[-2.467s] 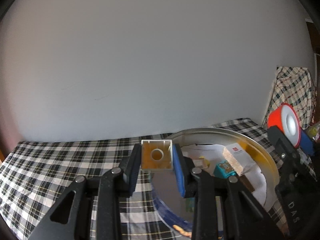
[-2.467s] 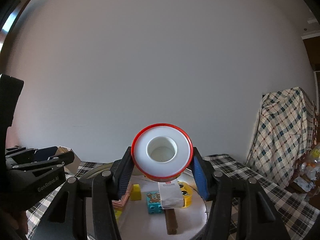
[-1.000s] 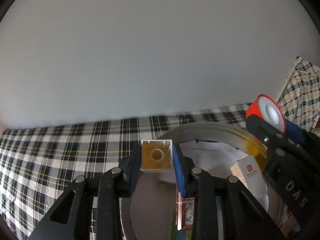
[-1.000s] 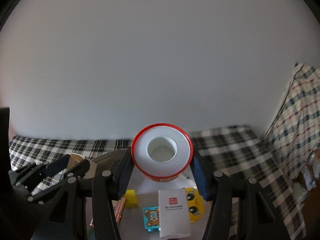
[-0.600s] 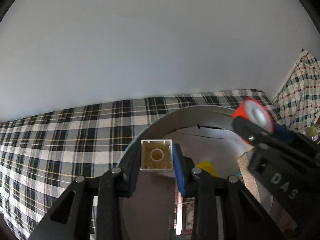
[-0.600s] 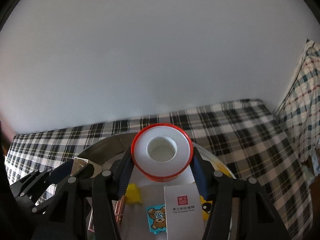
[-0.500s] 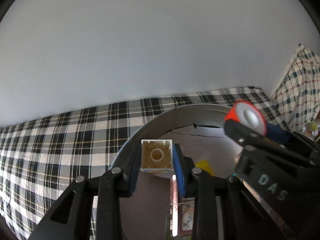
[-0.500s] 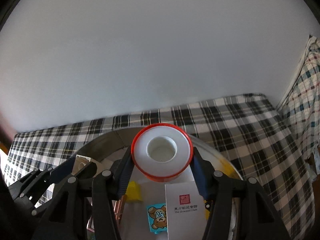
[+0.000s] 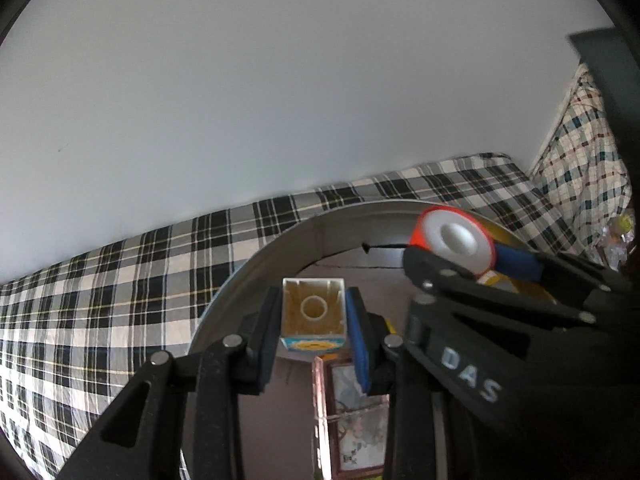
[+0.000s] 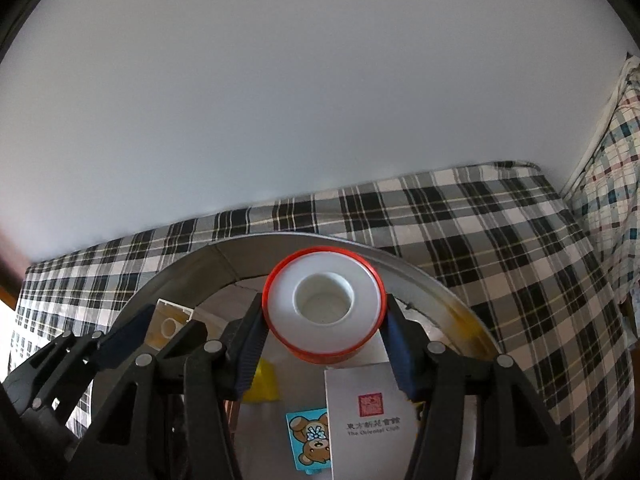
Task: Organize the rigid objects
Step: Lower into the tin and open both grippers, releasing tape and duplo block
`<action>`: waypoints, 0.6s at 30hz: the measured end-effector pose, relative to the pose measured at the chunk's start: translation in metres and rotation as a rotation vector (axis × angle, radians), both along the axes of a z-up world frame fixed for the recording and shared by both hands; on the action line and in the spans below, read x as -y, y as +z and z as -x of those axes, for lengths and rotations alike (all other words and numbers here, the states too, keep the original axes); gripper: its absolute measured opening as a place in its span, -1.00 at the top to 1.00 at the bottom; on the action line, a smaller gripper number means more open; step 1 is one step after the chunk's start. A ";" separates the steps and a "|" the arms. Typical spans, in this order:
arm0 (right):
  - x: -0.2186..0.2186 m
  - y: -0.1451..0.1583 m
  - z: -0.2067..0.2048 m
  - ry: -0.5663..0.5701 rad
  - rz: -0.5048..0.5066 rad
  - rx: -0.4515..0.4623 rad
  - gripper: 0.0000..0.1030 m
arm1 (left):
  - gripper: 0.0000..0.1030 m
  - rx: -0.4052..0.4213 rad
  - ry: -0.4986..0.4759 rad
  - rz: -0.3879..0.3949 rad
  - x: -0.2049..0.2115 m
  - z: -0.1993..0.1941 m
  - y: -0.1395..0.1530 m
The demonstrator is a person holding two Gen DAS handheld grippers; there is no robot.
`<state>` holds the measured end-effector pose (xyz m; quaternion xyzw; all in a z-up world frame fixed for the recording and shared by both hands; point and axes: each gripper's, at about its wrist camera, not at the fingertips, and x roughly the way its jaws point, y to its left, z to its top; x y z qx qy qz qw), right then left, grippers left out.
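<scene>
The left gripper (image 9: 315, 317) is clamped on one hollow toy block (image 9: 313, 312), pale yellow inside with a round tube at its centre and a blue-and-yellow printed face turned downward; its blue pads press the block's two sides. Just to its right, the right gripper (image 10: 324, 322) grips a single roll of white tape (image 10: 324, 304) on a red-rimmed spool (white core, hollow in the middle), pinched across its width. Both grippers hang over the same container: one round metal tin (image 10: 208, 264) with a silvery wall and a yellowish stain along its right rim.

Inside the tin, counted from the right wrist view: one white card box (image 10: 370, 420) bearing a red seal and dark lettering, one light-blue block (image 10: 310, 438) printed with a cartoon bear lying just left of the box and touching it, and one small yellow piece (image 10: 262, 382) partly hidden behind the gripper finger. From the left wrist view a pink-edged framed picture (image 9: 352, 416) also lies on the tin's floor under the held block.

The tin sits on a black-and-white checked cloth (image 10: 500, 232) that runs to the pale wall (image 10: 320, 100). Off to the right, a lighter checked fabric (image 9: 580, 160) hangs upright.
</scene>
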<state>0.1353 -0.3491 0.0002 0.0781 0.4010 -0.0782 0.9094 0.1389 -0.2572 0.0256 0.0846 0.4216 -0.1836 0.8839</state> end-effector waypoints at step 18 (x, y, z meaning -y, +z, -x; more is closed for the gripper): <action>0.047 0.013 0.047 -0.042 -0.454 0.168 -0.45 | -0.99 -0.091 0.073 0.173 -0.037 0.008 0.027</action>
